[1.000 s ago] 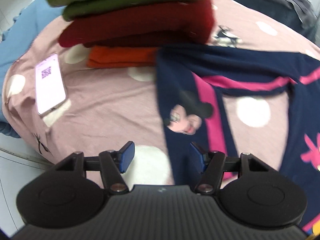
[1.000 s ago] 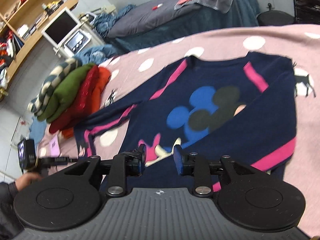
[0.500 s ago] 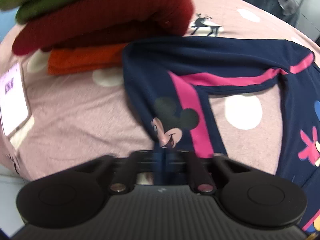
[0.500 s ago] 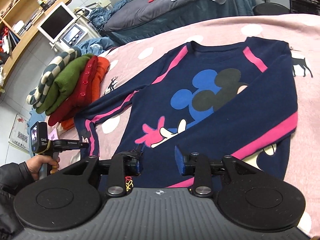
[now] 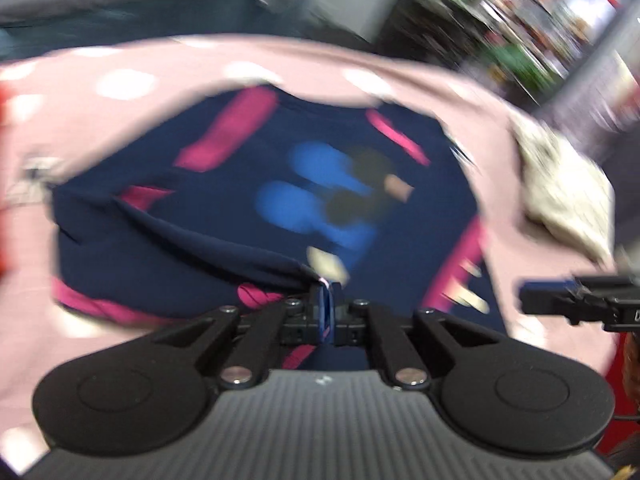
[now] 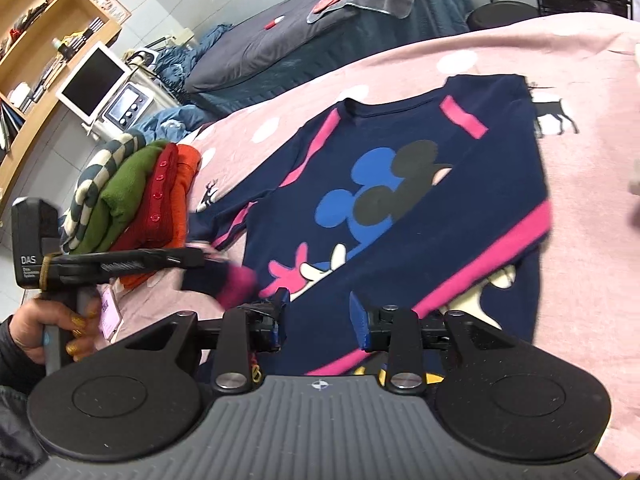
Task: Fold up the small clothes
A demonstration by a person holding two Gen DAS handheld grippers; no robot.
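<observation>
One navy top point(image 6: 404, 216) spread on pink dotted bedspread point(image 6: 580, 64). Four folded garments stacked point(image 6: 132, 192) at left. Left hand-held gripper point(image 5: 326, 308) clamped shut on sleeve cuff point(image 6: 224, 280), lifted over top. Right hand-held gripper point(image 6: 320, 316) about half open above hem, gripping nothing.

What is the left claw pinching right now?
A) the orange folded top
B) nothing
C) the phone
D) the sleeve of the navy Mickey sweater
D: the left claw is shut on the cuff of the navy-and-pink Mickey sweater's sleeve, lifting it off the pink spotted blanket.
</observation>
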